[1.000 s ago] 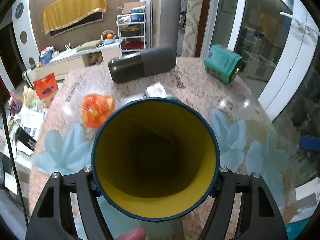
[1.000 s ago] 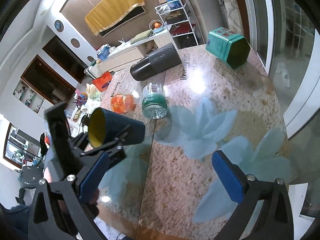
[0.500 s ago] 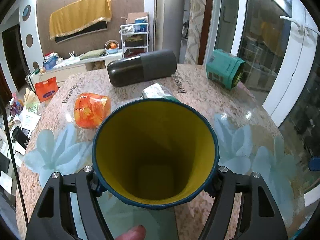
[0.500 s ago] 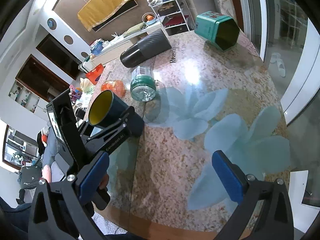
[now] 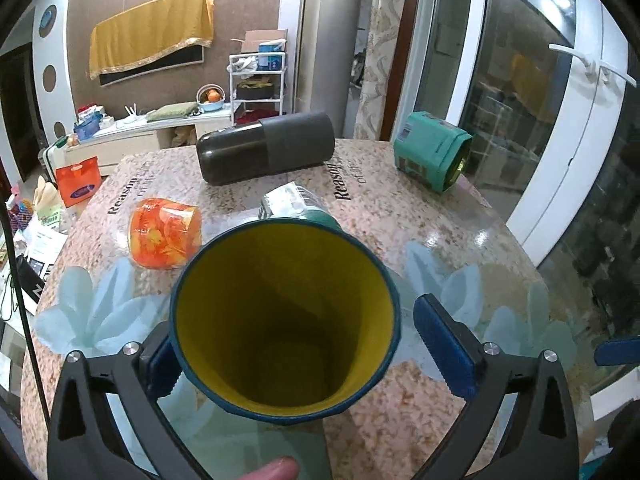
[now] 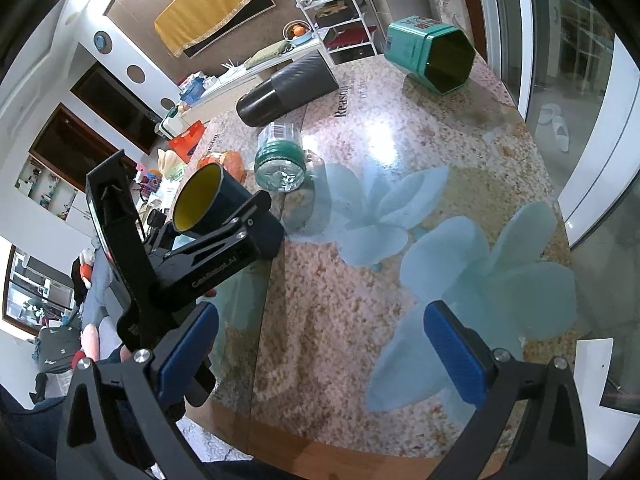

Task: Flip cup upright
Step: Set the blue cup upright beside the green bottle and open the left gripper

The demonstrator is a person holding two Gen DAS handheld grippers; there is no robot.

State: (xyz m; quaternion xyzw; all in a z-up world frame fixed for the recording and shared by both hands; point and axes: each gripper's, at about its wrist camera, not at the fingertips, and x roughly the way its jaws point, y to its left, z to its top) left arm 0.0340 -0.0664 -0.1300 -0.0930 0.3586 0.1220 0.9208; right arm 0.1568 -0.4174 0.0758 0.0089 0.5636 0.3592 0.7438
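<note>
The cup [image 5: 284, 320] is dark blue outside and yellow inside. It stands on its base on the table, tilted with its mouth toward the left wrist camera. My left gripper [image 5: 308, 352] has its jaws spread; the right pad [image 5: 444, 352] stands clear of the cup wall and the left pad [image 5: 160, 364] lies close against it. In the right wrist view the cup [image 6: 224, 204] sits at the table's left edge with the left gripper [image 6: 224, 232] around it. My right gripper [image 6: 320, 352] is open and empty over the near table.
On the speckled table [image 6: 400, 152] lie a black tumbler [image 5: 266, 152], a teal hexagonal tin [image 5: 432, 156], an orange jar [image 5: 164, 232] and a clear green-capped bottle [image 6: 280, 156], all on their sides. A glass door is at the right.
The left gripper has opened: its jaws gripped the cup before and now stand apart. The cup has come down to rest on the table.
</note>
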